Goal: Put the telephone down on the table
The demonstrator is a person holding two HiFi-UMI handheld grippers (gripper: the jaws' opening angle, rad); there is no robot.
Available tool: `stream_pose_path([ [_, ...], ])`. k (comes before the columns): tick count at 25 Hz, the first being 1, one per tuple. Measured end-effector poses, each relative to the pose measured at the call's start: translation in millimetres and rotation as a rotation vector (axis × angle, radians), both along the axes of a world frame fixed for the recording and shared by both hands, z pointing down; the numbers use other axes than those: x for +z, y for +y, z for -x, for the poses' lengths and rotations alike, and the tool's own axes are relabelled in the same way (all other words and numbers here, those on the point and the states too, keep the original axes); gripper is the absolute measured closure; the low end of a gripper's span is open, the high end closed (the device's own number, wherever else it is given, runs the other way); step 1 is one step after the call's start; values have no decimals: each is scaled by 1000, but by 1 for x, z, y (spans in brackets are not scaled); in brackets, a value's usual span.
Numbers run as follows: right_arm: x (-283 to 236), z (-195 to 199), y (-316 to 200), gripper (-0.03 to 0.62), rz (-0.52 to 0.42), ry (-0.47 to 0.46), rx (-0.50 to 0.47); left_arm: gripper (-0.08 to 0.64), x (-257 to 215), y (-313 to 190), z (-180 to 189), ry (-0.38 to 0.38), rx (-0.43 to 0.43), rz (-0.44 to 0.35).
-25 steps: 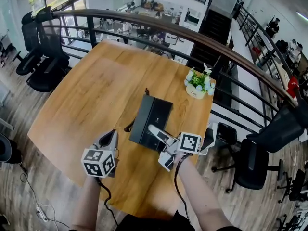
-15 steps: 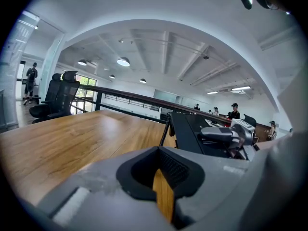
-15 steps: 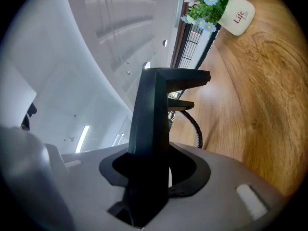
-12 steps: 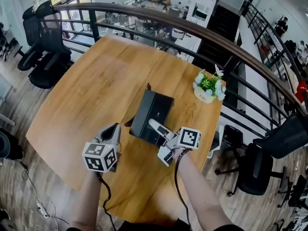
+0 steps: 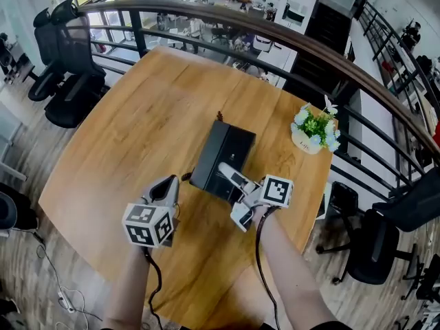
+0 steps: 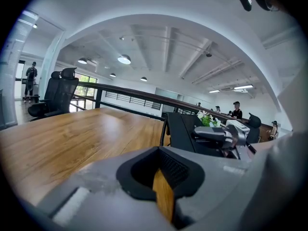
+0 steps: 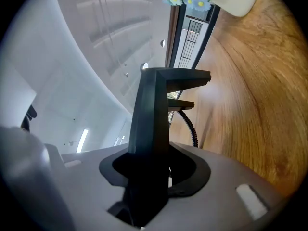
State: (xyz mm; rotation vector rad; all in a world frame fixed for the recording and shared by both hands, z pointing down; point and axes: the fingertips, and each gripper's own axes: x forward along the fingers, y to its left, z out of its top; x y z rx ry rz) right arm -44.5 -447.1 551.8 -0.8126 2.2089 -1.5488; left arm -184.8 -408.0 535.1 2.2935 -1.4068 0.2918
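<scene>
The black telephone (image 5: 223, 158) lies lengthways over the middle of the wooden table (image 5: 137, 129), and its coiled cord (image 5: 184, 178) hangs off its left side. My right gripper (image 5: 232, 184) is shut on the phone's near edge, one silver finger (image 5: 229, 173) lying on top. In the right gripper view the black body (image 7: 154, 114) fills the jaws. Whether its underside touches the wood I cannot tell. My left gripper (image 5: 165, 188) hovers just left of the phone, jaws together and holding nothing; in its own view (image 6: 163, 189) the phone (image 6: 185, 129) is to the right.
A white pot of flowers (image 5: 314, 132) stands near the table's right edge, beyond the phone. A dark curved railing (image 5: 275, 40) runs behind the table. Office chairs (image 5: 65, 81) stand at the left and another chair (image 5: 375, 253) at the right.
Both grippers have shifted across the table and sunk a little. The telephone has travelled with the right gripper. Neither gripper's jaws have changed.
</scene>
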Motion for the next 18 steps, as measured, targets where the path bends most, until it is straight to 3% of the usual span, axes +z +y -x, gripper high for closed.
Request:
stream_pose_path([
  [7, 22, -2, -22, 428, 78, -32, 33, 558, 17, -13, -1, 6, -6, 17],
  [18, 33, -4, -35, 430, 83, -66, 40, 558, 33, -14, 3, 2, -20, 50],
])
